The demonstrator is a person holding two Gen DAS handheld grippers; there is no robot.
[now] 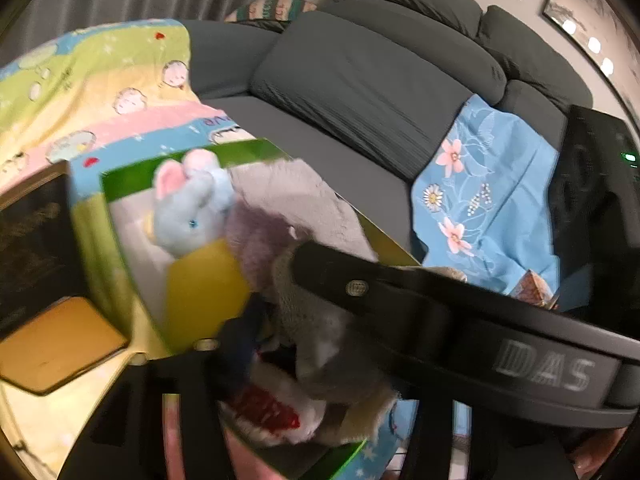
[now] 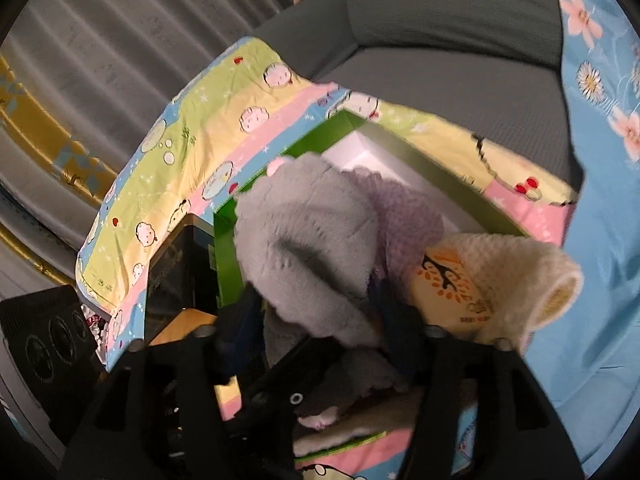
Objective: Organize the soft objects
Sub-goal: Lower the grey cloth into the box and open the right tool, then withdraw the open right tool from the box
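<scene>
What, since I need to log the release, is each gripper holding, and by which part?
Nothing appears held: the left gripper and right gripper stand open around the soft toys in the green box, with no pad visibly pressing.

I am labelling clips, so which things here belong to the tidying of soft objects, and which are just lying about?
Job: green box; blue plush bunny; grey fleece cloth; lilac plush; cream knit item.

Lying about: grey sofa; blue floral sheet; cartoon-print sheet; black speaker.
</scene>
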